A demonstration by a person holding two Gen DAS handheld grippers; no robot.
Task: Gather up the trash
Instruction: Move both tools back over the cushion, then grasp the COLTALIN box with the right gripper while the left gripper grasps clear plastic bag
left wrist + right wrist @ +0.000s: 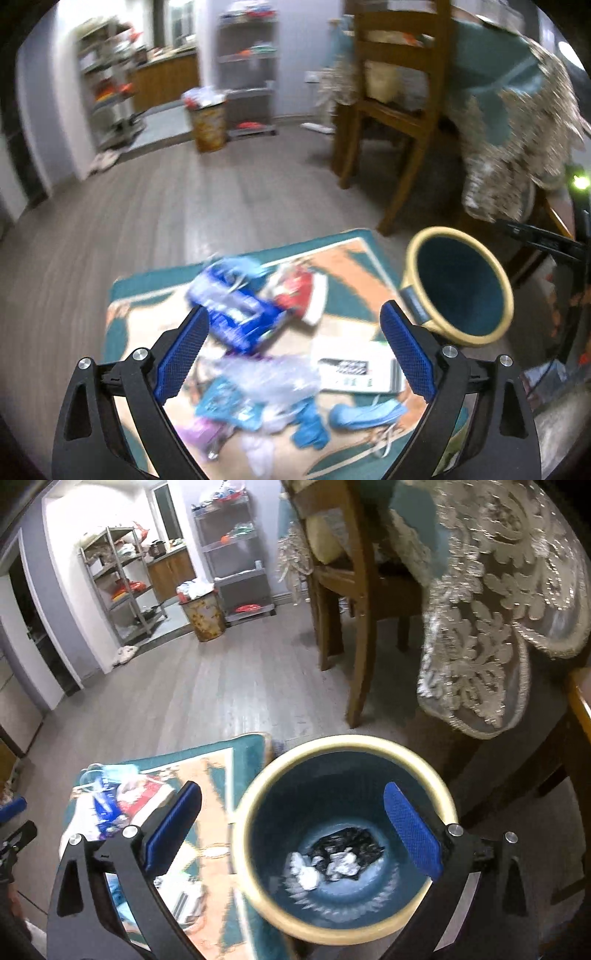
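The left gripper [295, 328] hangs above the rug [354, 266] with its two blue fingers wide apart and nothing between them. The trash lies just ahead of and under these fingers: a blue wrapper [236, 314] close to the left fingertip, a red packet [299, 291] beyond it, crumpled clear plastic [273, 380] lower between the fingers, blue scraps [362, 413], and a white paper [354, 365] near the right finger.

The right gripper [295, 812] is also spread open and empty, and it hovers over the mouth of the bin [255, 801], which stands beside the rug, past the right finger of the left gripper.

I judge that the step in hand is picking the next piece. The left gripper should go down on one item, probably the blue wrapper, close on it and carry it to the bin.

Only the right wrist view shows the bottom of the bin, where a dark wrapper [347, 845] and white crumpled bits [306, 871] already lie. Only the left wrist view shows the whole pile on the rug, though it is blurred.
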